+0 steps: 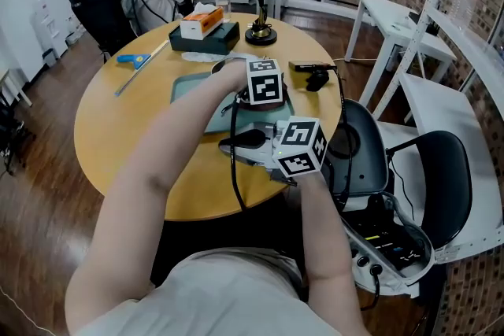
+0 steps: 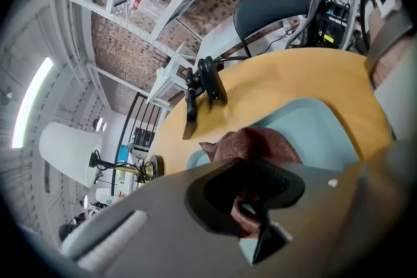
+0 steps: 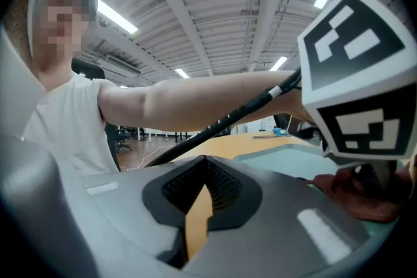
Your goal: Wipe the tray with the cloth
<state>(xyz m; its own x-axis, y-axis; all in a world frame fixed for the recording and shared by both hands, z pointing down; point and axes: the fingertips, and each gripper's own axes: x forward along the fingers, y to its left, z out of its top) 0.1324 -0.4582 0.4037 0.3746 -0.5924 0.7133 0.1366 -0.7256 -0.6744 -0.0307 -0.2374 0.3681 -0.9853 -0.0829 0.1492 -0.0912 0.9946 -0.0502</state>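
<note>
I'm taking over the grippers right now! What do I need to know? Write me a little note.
Left gripper: shut on the brown cloth, which rests on the teal tray.
Right gripper: jaws almost together, nothing between them, by the tray's near side over the table.
Done: the cloth is gripped and on the tray. How much is wiped cannot be told.
Left: rub the cloth over the whole tray, perhaps steadying the tray with the right gripper.
</note>
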